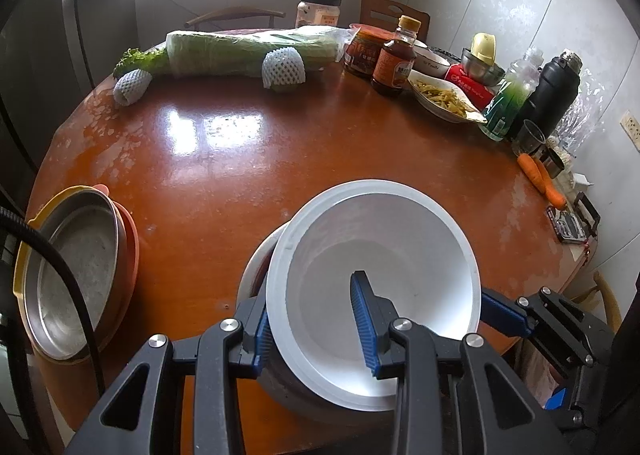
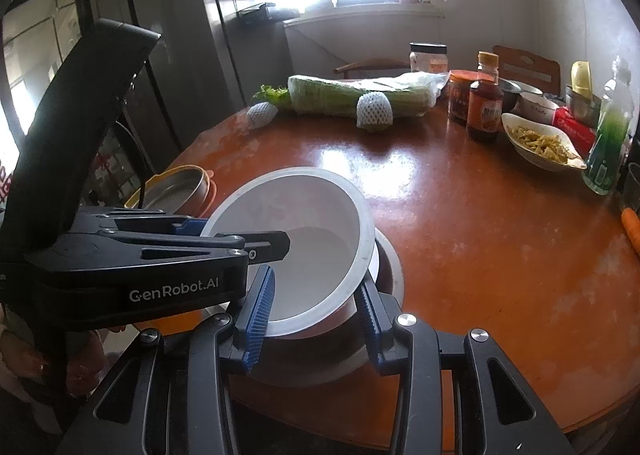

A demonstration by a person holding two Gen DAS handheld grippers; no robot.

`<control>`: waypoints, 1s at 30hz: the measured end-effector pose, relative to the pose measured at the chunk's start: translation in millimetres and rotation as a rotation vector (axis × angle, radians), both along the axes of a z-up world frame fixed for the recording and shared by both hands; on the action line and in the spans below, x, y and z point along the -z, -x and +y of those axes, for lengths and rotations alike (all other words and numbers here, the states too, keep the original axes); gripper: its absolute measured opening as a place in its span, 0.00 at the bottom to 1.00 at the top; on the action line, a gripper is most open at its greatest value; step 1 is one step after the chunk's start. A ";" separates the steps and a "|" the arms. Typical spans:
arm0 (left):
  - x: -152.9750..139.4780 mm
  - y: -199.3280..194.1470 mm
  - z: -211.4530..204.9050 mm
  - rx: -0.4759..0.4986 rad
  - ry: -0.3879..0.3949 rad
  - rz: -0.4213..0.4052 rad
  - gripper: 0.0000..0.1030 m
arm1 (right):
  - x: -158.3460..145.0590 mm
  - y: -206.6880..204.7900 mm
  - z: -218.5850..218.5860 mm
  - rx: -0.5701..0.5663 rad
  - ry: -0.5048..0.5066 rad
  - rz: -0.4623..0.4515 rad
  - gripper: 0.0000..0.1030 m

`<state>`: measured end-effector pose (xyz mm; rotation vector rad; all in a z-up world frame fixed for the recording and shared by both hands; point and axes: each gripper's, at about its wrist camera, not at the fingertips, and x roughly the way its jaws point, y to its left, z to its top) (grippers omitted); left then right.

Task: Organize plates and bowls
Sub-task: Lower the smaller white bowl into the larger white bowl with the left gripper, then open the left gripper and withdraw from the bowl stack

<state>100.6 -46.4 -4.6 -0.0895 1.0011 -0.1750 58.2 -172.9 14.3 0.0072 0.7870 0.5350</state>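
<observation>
White bowl [image 1: 384,267]: plastic, deep, tilted, sitting in a wider steel bowl [image 2: 384,267] near the table's front edge. Landmark for all entries below.

Left gripper [image 1: 316,319]: blue-padded fingers clamped on the white bowl's near-left rim, one pad inside the wall, one outside. Its black body reads "GenRobot.AI" in the right wrist view.

Right gripper [image 2: 316,319]: fingers spread apart, straddling the steel bowl's near side; whether the pads touch it cannot be told.

Table [image 1: 248,159]: round, glossy brown wood, carrying everything listed.

Left of the white bowl: stacked dishes [image 1: 80,267], a steel pan inside a yellow and an orange rim, at the table's edge.

Far beyond the white bowl: wrapped cabbage [image 1: 252,55] lying flat, with two white foam nets just beside it; a white-labelled jar [image 1: 318,11] behind.

Far right of the white bowl: red-lidded jar [image 1: 362,53], brown sauce bottle [image 1: 394,59] with an orange label, print unreadable; white dish of yellow shredded food [image 1: 444,97]; green-liquid bottle [image 1: 510,95]; black flask [image 1: 554,95].

Right of the white bowl: carrots [image 1: 542,181] at the table's edge.
</observation>
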 end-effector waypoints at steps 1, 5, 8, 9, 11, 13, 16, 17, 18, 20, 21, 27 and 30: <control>0.1 0.1 -0.3 -0.001 -0.003 -0.001 0.35 | 0.5 0.0 0.2 0.000 0.002 0.001 0.41; 0.2 0.6 0.4 -0.003 -0.007 -0.003 0.35 | 1.9 0.2 1.4 -0.003 0.007 0.002 0.41; 0.3 1.3 0.8 -0.003 -0.012 -0.006 0.35 | 2.7 0.2 1.7 -0.002 0.010 0.002 0.41; 0.1 1.5 1.4 -0.004 -0.011 -0.006 0.35 | 2.6 0.3 1.8 -0.002 0.012 0.001 0.41; -0.2 1.9 2.7 -0.005 -0.010 -0.007 0.35 | 2.9 -0.2 2.0 -0.002 0.014 0.002 0.41; -0.1 1.7 4.6 -0.009 -0.010 -0.006 0.35 | 3.3 -0.7 1.3 0.002 0.018 0.002 0.41; 1.9 1.0 6.3 -0.010 -0.007 0.001 0.35 | 4.8 -2.5 0.5 0.004 0.018 0.009 0.41; 2.3 0.7 6.2 -0.010 -0.007 0.002 0.35 | 5.2 -3.1 0.4 0.004 0.016 0.012 0.41; 2.5 0.6 5.9 -0.009 -0.008 0.002 0.35 | 5.4 -3.1 0.2 0.005 0.016 0.011 0.41; 2.6 1.2 5.9 -0.010 -0.007 0.002 0.35 | 5.3 -3.3 0.0 0.005 0.017 0.011 0.41; 2.6 1.1 5.8 -0.008 -0.008 0.001 0.35 | 5.1 -3.0 -0.2 0.006 0.016 0.011 0.41; 0.9 2.7 6.6 -0.009 -0.005 -0.006 0.35 | 4.0 -3.7 -2.0 0.015 0.020 0.005 0.41; -1.0 4.1 7.1 -0.009 -0.002 -0.011 0.35 | 2.5 -3.7 -4.8 0.022 0.018 0.001 0.41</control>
